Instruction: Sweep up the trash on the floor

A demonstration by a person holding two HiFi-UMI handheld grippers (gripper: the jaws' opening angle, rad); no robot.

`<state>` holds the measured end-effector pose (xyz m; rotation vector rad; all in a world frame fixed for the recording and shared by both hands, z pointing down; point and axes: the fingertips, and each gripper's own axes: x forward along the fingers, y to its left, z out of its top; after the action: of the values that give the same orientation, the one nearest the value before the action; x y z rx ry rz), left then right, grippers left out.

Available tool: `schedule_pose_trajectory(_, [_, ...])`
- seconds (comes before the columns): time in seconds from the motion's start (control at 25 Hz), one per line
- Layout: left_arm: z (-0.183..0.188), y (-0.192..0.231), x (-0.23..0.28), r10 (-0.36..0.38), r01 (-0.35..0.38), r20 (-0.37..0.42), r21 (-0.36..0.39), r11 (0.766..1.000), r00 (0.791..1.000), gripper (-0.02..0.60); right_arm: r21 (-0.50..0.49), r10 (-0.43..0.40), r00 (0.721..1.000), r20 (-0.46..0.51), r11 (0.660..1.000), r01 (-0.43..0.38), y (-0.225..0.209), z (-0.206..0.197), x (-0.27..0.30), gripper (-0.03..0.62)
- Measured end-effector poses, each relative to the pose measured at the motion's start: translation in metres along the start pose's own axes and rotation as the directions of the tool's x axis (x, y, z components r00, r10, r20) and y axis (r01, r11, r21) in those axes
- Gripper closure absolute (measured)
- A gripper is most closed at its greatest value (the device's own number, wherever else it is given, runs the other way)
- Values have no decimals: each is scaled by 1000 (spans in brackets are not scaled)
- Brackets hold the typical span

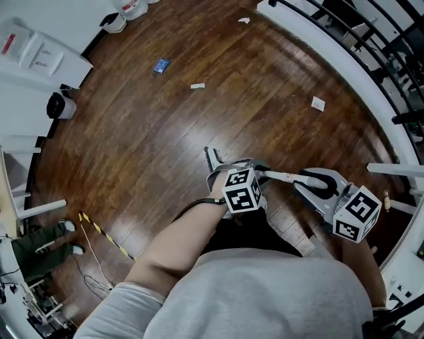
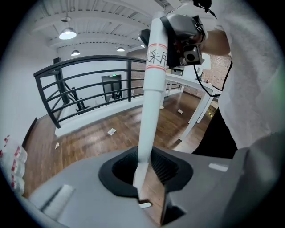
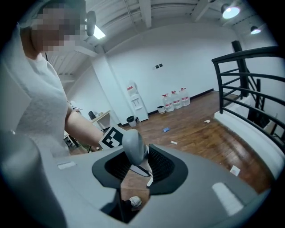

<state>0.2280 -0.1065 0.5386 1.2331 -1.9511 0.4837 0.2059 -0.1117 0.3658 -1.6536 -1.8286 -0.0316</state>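
A long-handled sweeping tool has a white pole [image 1: 277, 176] that runs between my two grippers. My left gripper [image 1: 254, 169] is shut on the pole [image 2: 150, 84], which rises straight out of its jaws. My right gripper [image 1: 317, 183] is shut on the pole's grey top end [image 3: 134, 146]. The tool's grey lower part [image 1: 213, 159] shows just past the left gripper. Trash lies apart on the wooden floor: a blue wrapper [image 1: 161, 65], a white scrap [image 1: 197, 85], another scrap [image 1: 318, 103] near the railing and a crumpled piece [image 1: 244, 20] far off.
A curved white railing base [image 1: 344, 63] with black bars bounds the floor on the right. At the left are a white dispenser [image 1: 40, 53], a black bin [image 1: 60, 106], water jugs [image 1: 132, 8] and a yellow-black cable [image 1: 99, 230]. Someone's shoes [image 1: 66, 228] are by the left edge.
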Motion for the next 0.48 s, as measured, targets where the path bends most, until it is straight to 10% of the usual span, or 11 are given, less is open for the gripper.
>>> schedule_pose_trajectory(0.48, [143,-13,77,-166,155,28,226,962,986,509,96,-242,968,65,967,236,-63,-7,-141,484])
